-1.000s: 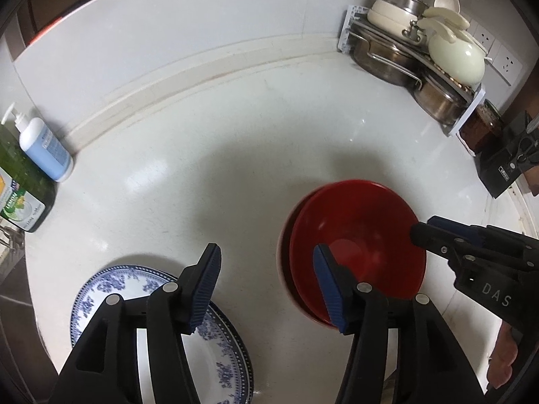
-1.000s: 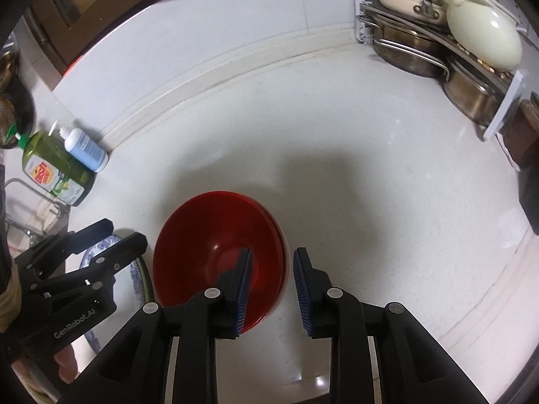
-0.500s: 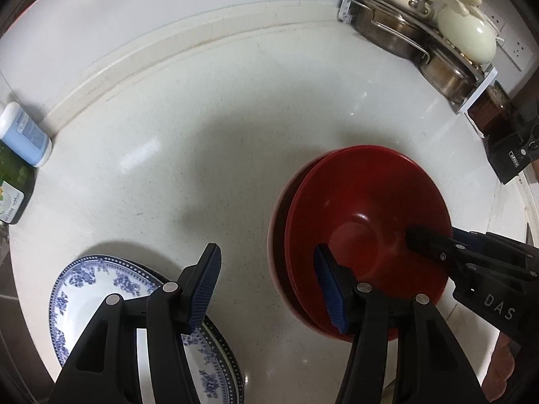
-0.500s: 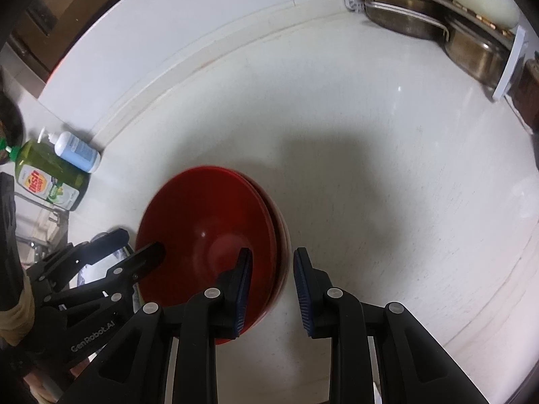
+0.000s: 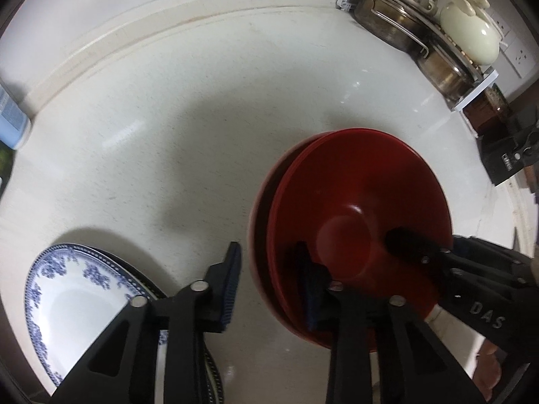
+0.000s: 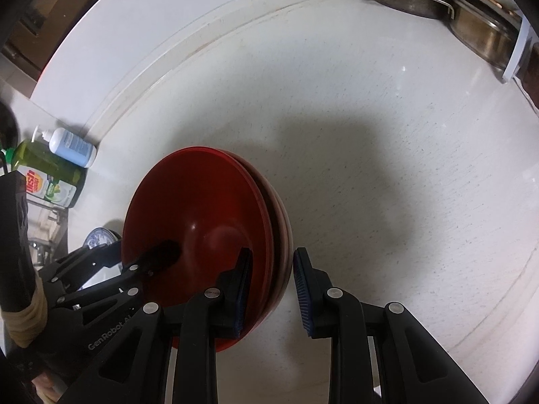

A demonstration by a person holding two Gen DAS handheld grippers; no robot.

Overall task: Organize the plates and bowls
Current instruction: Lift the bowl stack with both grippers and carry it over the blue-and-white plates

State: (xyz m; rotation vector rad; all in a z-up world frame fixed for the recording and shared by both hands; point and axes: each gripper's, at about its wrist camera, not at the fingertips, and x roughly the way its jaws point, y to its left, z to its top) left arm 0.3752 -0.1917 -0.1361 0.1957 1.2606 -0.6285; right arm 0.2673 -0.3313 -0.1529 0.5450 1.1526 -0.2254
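Note:
A stack of nested red bowls (image 5: pixel 363 185) (image 6: pixel 202 202) sits on the white counter (image 5: pixel 168 134). My left gripper (image 5: pixel 269 262) straddles the stack's near-left rim, one pad outside and one blurred inside the top bowl. Its jaws are closing, and a strip of counter still shows beside the outer pad. My right gripper (image 6: pixel 273 262) straddles the opposite rim with narrow jaws. Its inner pad is in the bowl and its outer pad stands a sliver off the lowest rim. A blue-and-white plate stack (image 5: pixel 77 289) (image 6: pixel 99 237) lies left of the bowls.
A white rack with steel pans and cream pots (image 5: pixel 421 33) (image 6: pixel 438 3) fills the back right corner. A blue soap bottle (image 6: pixel 72 151) and green dish soap (image 6: pixel 47 175) stand at the left by the wall. A black device (image 5: pixel 508 158) sits at the right.
Both grippers have come down over the red bowls, which now look larger. The left jaws have narrowed around the rim. The right jaws kept their narrow width.

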